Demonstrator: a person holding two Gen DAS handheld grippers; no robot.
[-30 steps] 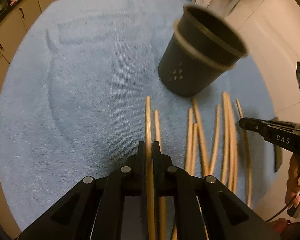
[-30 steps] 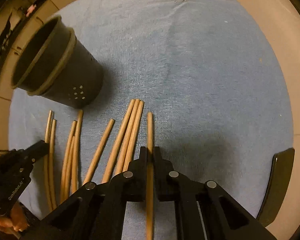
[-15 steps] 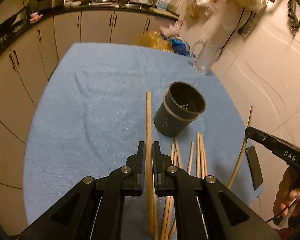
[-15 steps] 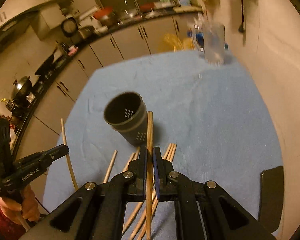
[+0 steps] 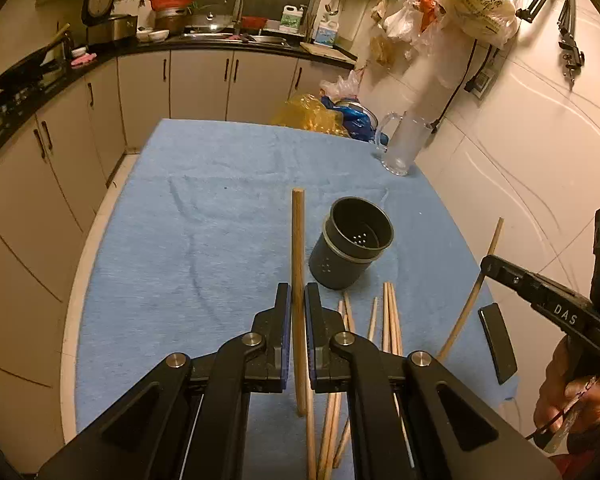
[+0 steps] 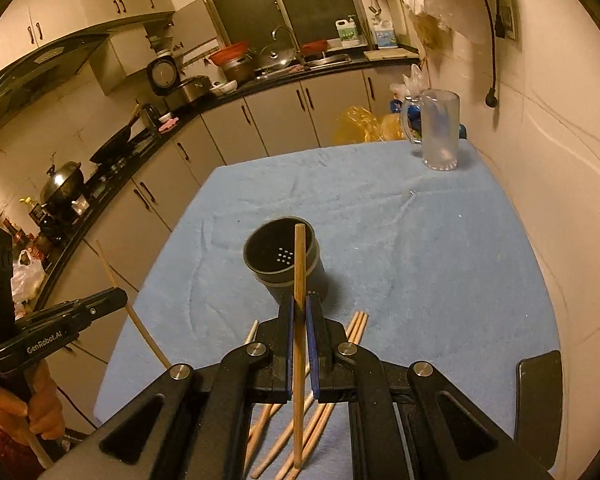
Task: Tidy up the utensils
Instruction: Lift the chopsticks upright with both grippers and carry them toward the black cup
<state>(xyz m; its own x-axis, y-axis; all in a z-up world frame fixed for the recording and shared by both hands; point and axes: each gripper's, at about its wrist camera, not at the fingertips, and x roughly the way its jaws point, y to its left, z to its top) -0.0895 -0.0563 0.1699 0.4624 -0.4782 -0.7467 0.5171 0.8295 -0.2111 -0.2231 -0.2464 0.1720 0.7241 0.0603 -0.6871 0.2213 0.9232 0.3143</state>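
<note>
Chopsticks, slender round wooden rods of pale tan, are the items under handling. One chopstick (image 5: 298, 280) is clamped between the blue-lined pads of the left gripper (image 5: 297, 300), its blunt tip standing out beyond the jaws toward the far end of the surface and its other end projecting back beneath the black linkage. A second chopstick (image 6: 299, 280) is clamped the same way in the right gripper (image 6: 299, 312); in the right wrist view its tip overlaps the mouth of the holder (image 6: 282, 258). Both sets of jaws are narrow, closed on the rods, and both rods are off the cloth.

Loose chopsticks (image 5: 390, 316) lie on the near part of the surface, roughly parallel and partly overlapping, just near of the holder. That holder is a dark, matt cylinder with a lighter band below its rim and small round holes in its base and side wall; it stands upright, and no rod shows inside it.

A light blue towel (image 5: 188, 240) with a napped, slightly rumpled texture covers the surface. A clear glass mug (image 5: 406, 144) with a handle stands at the far right corner. A flat black slab (image 5: 497, 342) with rounded corners lies at the near right edge. A hand (image 5: 568, 392) grips the handle of the right gripper.
</note>
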